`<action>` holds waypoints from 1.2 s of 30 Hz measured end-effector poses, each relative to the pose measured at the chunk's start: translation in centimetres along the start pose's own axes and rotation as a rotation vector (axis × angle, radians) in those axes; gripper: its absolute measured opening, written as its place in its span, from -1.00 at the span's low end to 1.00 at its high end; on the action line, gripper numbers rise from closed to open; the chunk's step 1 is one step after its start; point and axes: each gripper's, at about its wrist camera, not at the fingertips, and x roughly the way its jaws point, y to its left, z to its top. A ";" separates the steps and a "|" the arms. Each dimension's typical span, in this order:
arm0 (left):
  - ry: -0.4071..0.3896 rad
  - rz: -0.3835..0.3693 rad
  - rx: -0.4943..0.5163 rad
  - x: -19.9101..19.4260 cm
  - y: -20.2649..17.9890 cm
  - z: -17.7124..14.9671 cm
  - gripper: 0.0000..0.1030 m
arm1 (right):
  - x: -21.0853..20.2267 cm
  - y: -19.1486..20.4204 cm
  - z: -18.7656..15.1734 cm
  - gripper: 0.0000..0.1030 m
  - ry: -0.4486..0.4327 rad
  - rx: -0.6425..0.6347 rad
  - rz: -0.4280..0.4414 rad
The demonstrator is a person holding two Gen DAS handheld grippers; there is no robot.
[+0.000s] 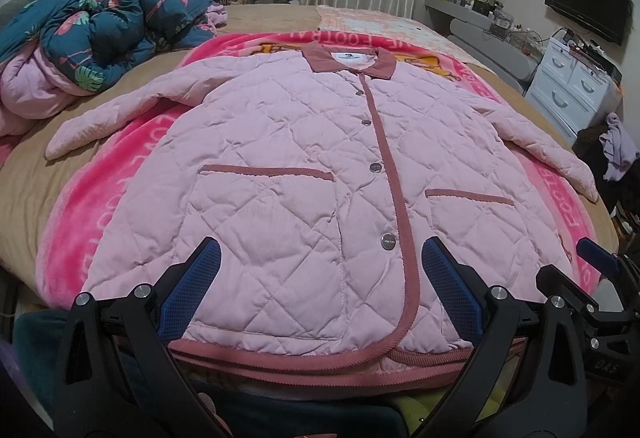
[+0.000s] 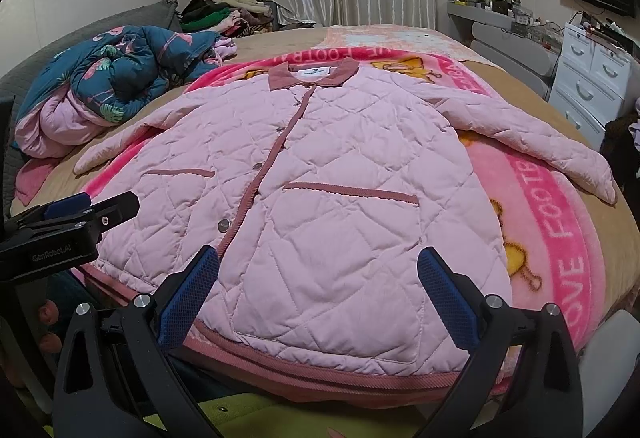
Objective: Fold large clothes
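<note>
The bed, under a tan cover, fills both views. On it lies a bright pink blanket, and on that the pink quilted jacket, front up and buttoned, with its hem toward the cameras, its collar at the far end, and both sleeves angled out and down.

Judging by how flat and unfolded the jacket lies, folding has not yet begun; this looks like the approach to a first grasp. The next move probably calls for each gripper to take a sleeve or a side edge and bring it across the body (the padding is thick, so a fold may spring back unless pressed).

The left gripper hangs over the hem near the bottom button, its tongs spread wide and holding nothing. The right gripper sits over the hem below the right pocket, likewise spread and empty.
</note>
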 end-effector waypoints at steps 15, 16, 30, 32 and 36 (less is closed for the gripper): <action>-0.001 0.001 0.000 -0.1 0.0 0.0 0.83 | 0.1 0.1 0.0 0.92 -0.001 0.000 -0.001; -0.001 0.000 0.000 -0.1 0.0 0.1 0.83 | 0.1 0.1 0.0 0.92 -0.001 0.001 0.000; 0.001 -0.001 0.007 -0.3 -0.3 -0.2 0.83 | 0.2 0.1 0.1 0.92 0.004 0.006 0.006; 0.004 -0.004 0.005 -0.1 -0.3 -0.1 0.83 | 0.3 0.2 0.2 0.92 0.003 0.001 0.009; 0.007 -0.011 -0.005 0.2 -0.3 -0.1 0.83 | 0.6 0.2 0.6 0.92 0.002 -0.003 0.021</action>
